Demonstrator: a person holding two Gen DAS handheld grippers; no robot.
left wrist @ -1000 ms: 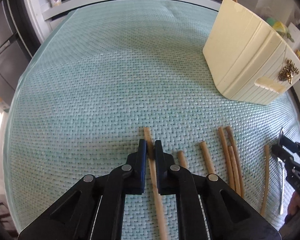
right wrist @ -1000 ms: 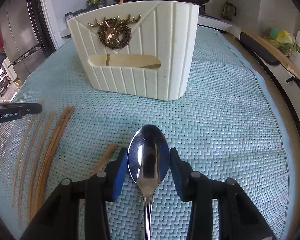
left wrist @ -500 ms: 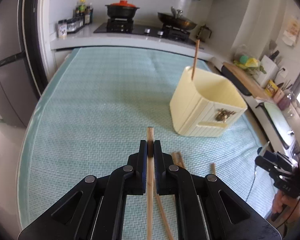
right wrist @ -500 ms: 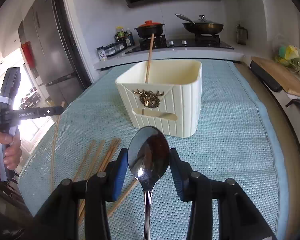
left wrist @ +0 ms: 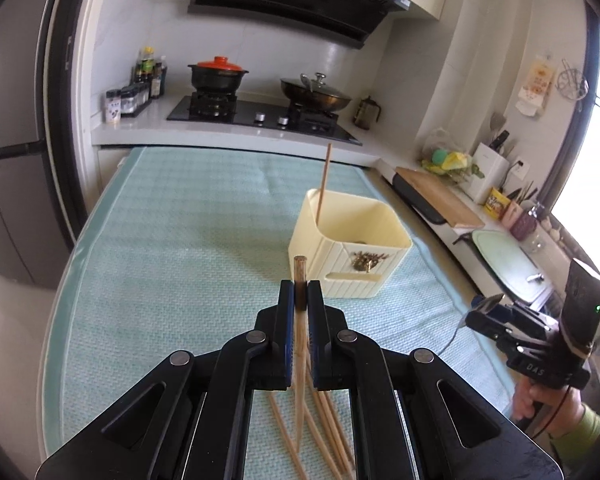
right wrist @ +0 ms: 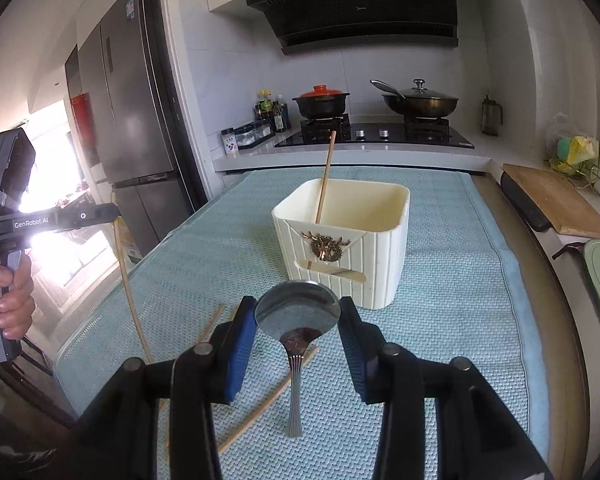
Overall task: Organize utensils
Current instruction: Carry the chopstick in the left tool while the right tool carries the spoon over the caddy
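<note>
The table (left wrist: 152,248), covered by a pale green woven mat, carries the cream utensil holder (left wrist: 350,256), which in the left wrist view stands ahead at about one o'clock from the left hand-held gripper (left wrist: 300,292) and in the right wrist view sits almost dead ahead at twelve o'clock from the right hand-held gripper (right wrist: 298,320). One chopstick (left wrist: 323,184) already leans upright in the holder's far-left corner. Loose chopsticks (left wrist: 328,432) lie on the mat below the left hand-held gripper, at about six o'clock. The left hand-held gripper is pressed together on a single chopstick (left wrist: 300,320), whose long axis runs nearly along the fingers, its blunt end poking out just past the tips and the rest hanging back towards the mat. The right hand-held gripper stands partly spread, pinching the bowl of a metal spoon (right wrist: 298,314) between its pads, handle trailing down at six o'clock. By my reading, the right hand is better lined up with the holder's open top, while the left needs to swing rightwards and tip its chopstick upright before dropping it in.
</note>
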